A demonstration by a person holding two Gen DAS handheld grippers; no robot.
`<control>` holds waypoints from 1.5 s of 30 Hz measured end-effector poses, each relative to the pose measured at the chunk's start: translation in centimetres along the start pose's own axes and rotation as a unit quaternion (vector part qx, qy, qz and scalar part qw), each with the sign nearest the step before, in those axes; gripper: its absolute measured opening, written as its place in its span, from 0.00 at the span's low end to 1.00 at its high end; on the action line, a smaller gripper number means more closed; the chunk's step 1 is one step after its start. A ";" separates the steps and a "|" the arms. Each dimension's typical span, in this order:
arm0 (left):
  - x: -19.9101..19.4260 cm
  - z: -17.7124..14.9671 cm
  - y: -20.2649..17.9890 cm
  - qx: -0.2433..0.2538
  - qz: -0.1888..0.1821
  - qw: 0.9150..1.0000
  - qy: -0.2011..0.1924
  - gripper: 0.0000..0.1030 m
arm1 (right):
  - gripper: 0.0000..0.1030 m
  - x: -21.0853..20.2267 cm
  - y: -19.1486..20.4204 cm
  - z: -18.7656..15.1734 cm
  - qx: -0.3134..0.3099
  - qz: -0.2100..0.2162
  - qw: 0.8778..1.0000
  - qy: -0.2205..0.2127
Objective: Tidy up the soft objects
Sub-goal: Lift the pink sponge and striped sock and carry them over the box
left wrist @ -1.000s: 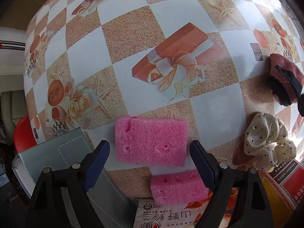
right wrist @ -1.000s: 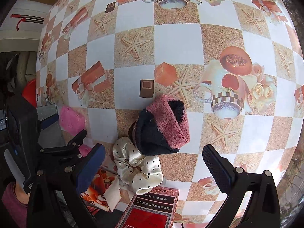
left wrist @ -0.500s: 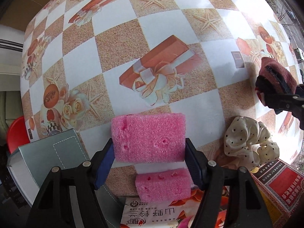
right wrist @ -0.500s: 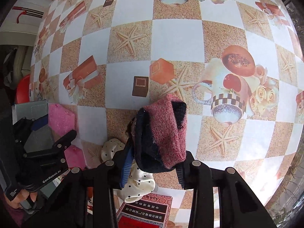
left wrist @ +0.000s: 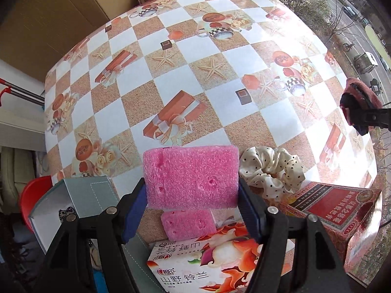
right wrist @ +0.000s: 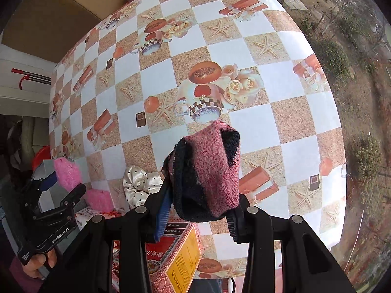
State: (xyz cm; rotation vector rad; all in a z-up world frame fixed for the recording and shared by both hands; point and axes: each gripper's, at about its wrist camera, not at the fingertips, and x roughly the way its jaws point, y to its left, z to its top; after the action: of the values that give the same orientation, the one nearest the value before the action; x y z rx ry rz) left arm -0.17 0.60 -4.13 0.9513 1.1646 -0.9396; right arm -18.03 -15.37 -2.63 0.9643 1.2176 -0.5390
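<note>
The large pink foam block (left wrist: 190, 177) is judged light, compressible and non-fragile; grip it across its short ends, firmly enough to prevent slipping. The left tongs (left wrist: 190, 205) are clamped on it, raised near the bench's (left wrist: 276, 114) near edge, above a smaller foam piece (left wrist: 187, 224). The right tongs (right wrist: 195, 210) are clamped on a soft knitted pink-and-black roll (right wrist: 207, 168), which hangs limp above the bench.

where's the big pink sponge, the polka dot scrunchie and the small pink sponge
big pink sponge (left wrist: 190, 175), left wrist view, middle of its front face
polka dot scrunchie (left wrist: 271, 168), left wrist view, gathered cream fabric
small pink sponge (left wrist: 187, 224), left wrist view, middle of its visible face
</note>
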 end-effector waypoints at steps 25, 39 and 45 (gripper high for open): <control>-8.8 -8.2 0.6 0.050 -0.027 0.994 -0.095 0.71 | 0.40 -8.9 8.5 -10.1 -0.021 0.015 0.996 -0.086; -9.9 -12.0 4.5 -0.002 -0.018 0.994 -0.111 0.71 | 0.40 -7.4 15.2 -14.2 -0.087 0.018 0.994 -0.069; -9.9 -13.8 5.2 -0.015 -0.020 0.994 -0.108 0.71 | 0.40 -6.0 17.3 -15.7 -0.113 0.016 0.992 -0.046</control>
State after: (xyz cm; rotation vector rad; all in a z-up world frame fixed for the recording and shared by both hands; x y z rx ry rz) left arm -0.86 16.25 4.35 0.7833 1.0147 -1.0267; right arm -14.47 5.98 7.97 0.7587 1.1500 -0.4059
